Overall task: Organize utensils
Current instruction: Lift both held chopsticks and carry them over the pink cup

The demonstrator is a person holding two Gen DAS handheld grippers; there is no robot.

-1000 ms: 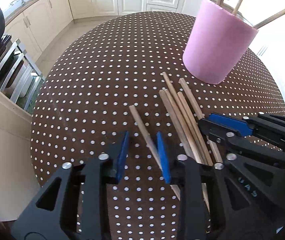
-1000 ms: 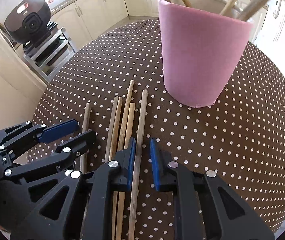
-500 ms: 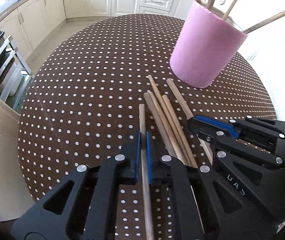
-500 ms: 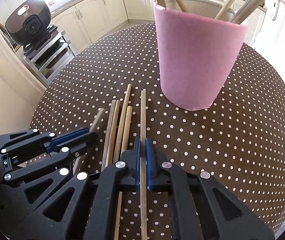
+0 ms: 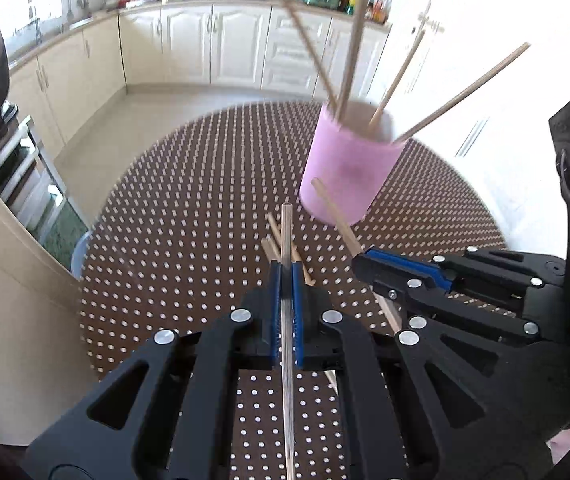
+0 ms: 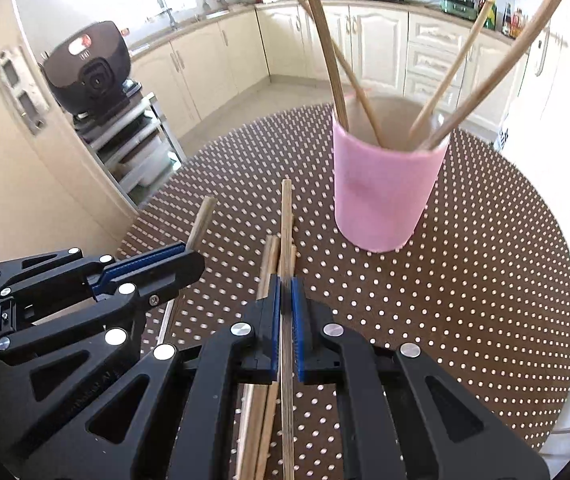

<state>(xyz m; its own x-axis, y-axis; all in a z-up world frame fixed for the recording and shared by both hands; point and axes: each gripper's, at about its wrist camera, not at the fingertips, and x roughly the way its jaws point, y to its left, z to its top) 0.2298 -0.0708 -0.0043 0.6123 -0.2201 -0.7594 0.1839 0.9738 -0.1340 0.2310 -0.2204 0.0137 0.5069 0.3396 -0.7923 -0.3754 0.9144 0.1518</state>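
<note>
The left gripper point(image 5: 286, 276) and the right gripper point(image 6: 285, 292) each have their fingers clamped on one wooden stick point(image 5: 287, 240). The stick ends toward the cameras are cut off. More sticks point(image 6: 271, 256) on the dotted surface point(image 6: 465, 280), near the pink cup point(image 6: 385, 192), are partly hidden.

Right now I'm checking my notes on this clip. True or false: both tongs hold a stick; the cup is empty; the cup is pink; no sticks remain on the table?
1. Both tongs hold a stick: true, the left tongs and right tongs each clamp one.
2. The cup is empty: false, four sticks stand in it.
3. The cup is pink: true.
4. No sticks remain on the table: false, loose sticks lie there.
</note>
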